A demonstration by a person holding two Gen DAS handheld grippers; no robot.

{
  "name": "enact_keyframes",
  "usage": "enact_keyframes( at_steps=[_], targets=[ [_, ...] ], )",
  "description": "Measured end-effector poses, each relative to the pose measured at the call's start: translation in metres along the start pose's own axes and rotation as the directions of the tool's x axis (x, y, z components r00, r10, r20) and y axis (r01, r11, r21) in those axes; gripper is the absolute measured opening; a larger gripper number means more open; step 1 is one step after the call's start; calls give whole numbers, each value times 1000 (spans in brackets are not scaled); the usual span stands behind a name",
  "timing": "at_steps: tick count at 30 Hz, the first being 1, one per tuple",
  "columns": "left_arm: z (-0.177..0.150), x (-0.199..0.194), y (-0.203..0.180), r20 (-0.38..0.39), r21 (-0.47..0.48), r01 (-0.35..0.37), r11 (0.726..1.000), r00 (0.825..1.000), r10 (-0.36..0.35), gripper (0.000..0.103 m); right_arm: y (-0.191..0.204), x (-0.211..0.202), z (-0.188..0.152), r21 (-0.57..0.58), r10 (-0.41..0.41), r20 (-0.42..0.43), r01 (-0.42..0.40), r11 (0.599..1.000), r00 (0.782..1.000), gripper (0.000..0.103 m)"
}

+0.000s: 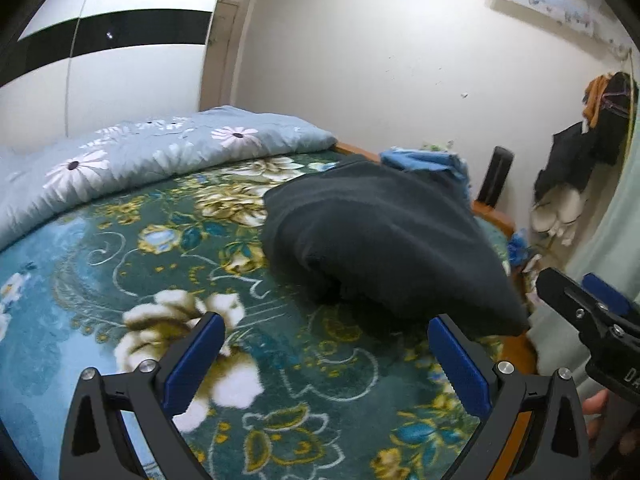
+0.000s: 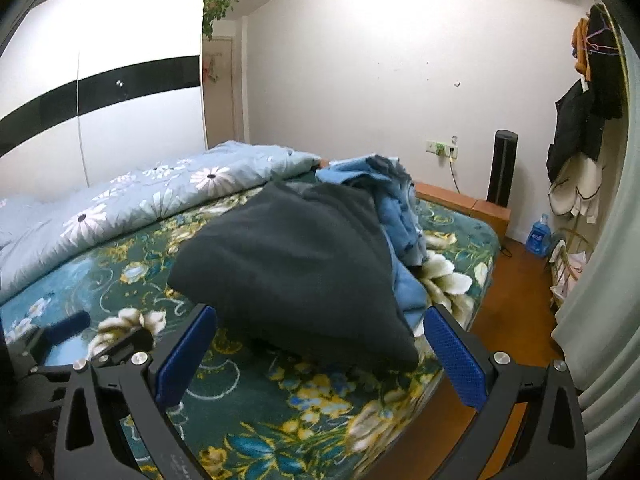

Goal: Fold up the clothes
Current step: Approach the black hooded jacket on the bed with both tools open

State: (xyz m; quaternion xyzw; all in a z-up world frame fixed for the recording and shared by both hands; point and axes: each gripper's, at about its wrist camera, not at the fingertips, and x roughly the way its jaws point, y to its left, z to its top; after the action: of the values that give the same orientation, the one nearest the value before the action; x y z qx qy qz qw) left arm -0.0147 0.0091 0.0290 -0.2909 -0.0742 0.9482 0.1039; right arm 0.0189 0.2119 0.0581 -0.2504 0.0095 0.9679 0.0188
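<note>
The left tool [image 1: 324, 344] is spread wide, its two blue-padded fingers [image 1: 198, 360] well apart with nothing between them, pointing forward and slightly down. The right tool [image 2: 320, 340] is likewise spread wide and holds nothing. The two sit side by side, the right one just beside the left; a bare fingertip of the person's hand [image 1: 596, 404] shows beneath it.

Only "DA" shows, on the right gripper [image 1: 592, 312].
</note>
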Motion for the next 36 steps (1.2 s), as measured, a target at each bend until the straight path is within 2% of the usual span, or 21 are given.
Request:
enact_keyframes(
  at_steps=[6,9,11,16,23,27,36],
  targets=[
    [18,-3,-2,23,16,45,999,999,-45,103,1,-7,8,-22,7,16,-6,1000,1000,103],
    [27,-1,-3,31,42,33,999,999,-34,103,4,-8,10,-40,27,16,-26,999,1000,103],
    [31,-1,0,36,34,35,999,999,-36,103,6,-8,11,-53,27,21,-25,998,999,103],
    [36,-6,11,52,-34,102,994,994,-101,103,12,-5,12,-69,38,6,-37,997,999,103],
    [39,-20,16,109,-37,118,992,988,-113,103,26,-1,10,-111,54,-15,-56,992,998,103],
    [41,-23,19,108,-52,137,989,986,-131,103,29,2,9,-110,55,-28,-58,992,998,103],
    [36,-13,33,61,-105,82,991,995,-76,103,17,17,1,-78,63,-85,-70,995,994,103]
  ],
)
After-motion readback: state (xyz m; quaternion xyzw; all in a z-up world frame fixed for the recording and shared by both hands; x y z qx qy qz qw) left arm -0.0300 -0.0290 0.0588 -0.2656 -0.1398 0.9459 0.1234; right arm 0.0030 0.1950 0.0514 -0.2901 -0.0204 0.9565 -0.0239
